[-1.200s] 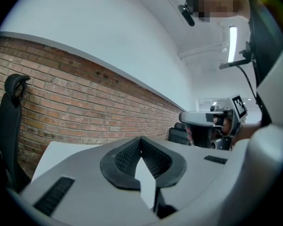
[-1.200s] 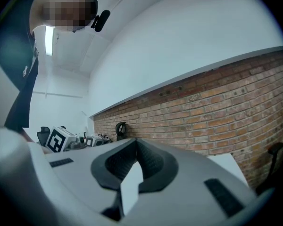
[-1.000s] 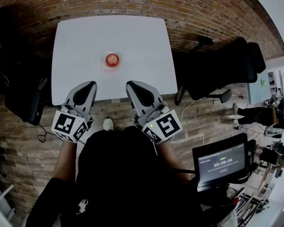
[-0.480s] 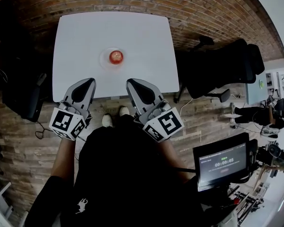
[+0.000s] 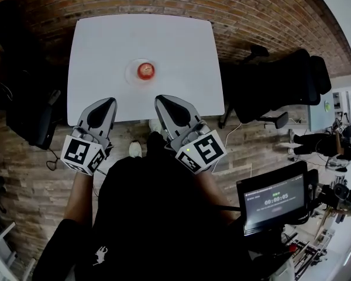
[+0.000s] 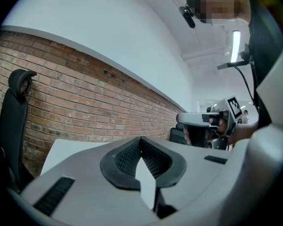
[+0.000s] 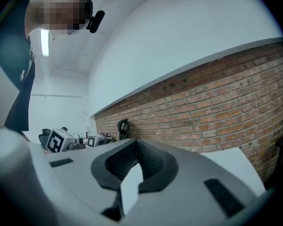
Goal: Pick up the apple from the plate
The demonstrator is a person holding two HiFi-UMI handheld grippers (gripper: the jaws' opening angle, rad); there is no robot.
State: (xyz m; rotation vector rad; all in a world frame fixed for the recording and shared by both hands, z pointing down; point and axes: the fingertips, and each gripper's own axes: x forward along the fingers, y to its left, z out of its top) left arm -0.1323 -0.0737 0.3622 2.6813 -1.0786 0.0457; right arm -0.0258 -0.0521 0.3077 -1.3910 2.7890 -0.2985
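Holding grippers at the table (image 5: 105,40) near edge | your left gripper (image 5: 108,102) and right gripper (image 5: 159,100): jaws together, empty | apple (image 5: 145,71) on plate (image 5: 131,75), ahead between both tips, well apart | round, no long axis; stem direction unreadable

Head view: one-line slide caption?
Left gripper and right gripper, both shut, hover at the table's near edge; apple sits on its plate.

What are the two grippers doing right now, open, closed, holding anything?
Left gripper: closed, nothing between the jaws.
Right gripper: closed, nothing between the jaws.
Apple: on the plate, untouched.
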